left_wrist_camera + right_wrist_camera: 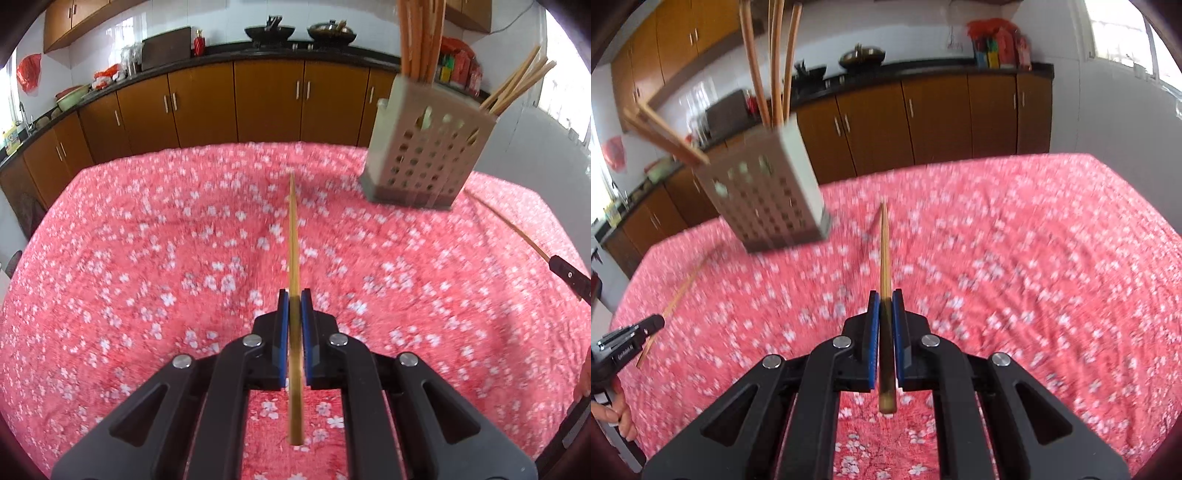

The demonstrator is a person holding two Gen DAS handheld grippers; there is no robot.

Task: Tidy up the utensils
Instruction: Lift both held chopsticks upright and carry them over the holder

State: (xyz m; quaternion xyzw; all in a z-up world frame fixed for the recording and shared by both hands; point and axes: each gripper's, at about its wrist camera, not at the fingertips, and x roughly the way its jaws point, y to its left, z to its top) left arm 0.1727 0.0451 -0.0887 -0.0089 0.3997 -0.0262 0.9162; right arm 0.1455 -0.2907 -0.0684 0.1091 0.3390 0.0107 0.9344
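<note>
left gripper (294, 301) clamped on a chopstick (293, 236) at frame centre; right gripper (885, 301) likewise on another chopstick (884, 251). judged light, stiff, slippery; best gripped near thick end. perforated holder (424, 155) upper right.

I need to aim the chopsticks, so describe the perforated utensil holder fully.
The utensil holder is a beige, boxy caddy, plastic by its look, with walls pierced by rows of holes and a darker base. It stands upright on the pink floral tablecloth, apart from both grippers. Its compartments already hold wooden chopsticks: one bunch upright, another leaning outward. Motion blur hides finer detail.
</note>
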